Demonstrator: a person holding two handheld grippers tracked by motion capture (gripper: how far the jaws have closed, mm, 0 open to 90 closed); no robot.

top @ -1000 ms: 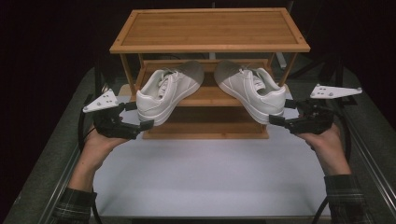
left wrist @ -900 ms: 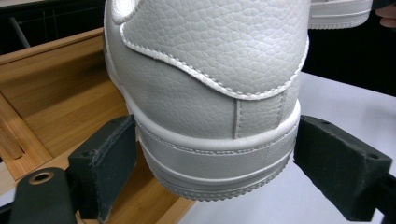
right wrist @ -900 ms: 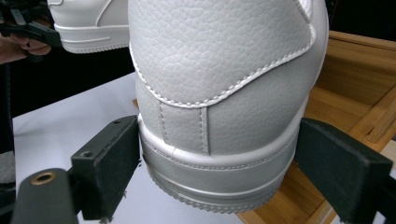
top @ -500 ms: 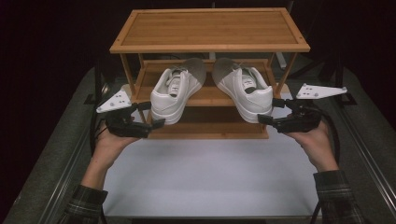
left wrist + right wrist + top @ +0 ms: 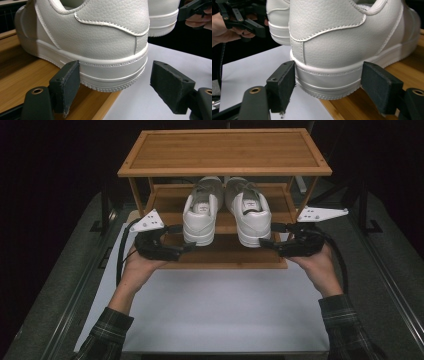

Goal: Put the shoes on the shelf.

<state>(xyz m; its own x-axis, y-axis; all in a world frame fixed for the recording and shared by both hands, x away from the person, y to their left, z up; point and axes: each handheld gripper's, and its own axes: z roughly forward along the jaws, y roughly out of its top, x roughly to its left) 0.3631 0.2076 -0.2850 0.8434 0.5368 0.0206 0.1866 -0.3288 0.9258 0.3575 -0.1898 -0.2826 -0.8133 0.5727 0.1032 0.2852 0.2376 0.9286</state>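
White leather sneakers [image 5: 226, 210] sat on the bamboo rack's middle shelf [image 5: 225, 222], heels overhanging; both jaw pairs gaped wide; stiff, light heels looked best grasped.

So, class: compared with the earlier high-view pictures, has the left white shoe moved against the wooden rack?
Yes. The left shoe has turned toe-first into the rack and slid toward its middle shelf's centre, beside the right shoe.

Lab rig — dark surround, white tabletop [image 5: 215, 310]

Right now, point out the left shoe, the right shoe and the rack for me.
left shoe [image 5: 199, 222], high view, on its heel.
right shoe [image 5: 251, 220], high view, on its heel.
rack [image 5: 225, 150], high view, on its top shelf.
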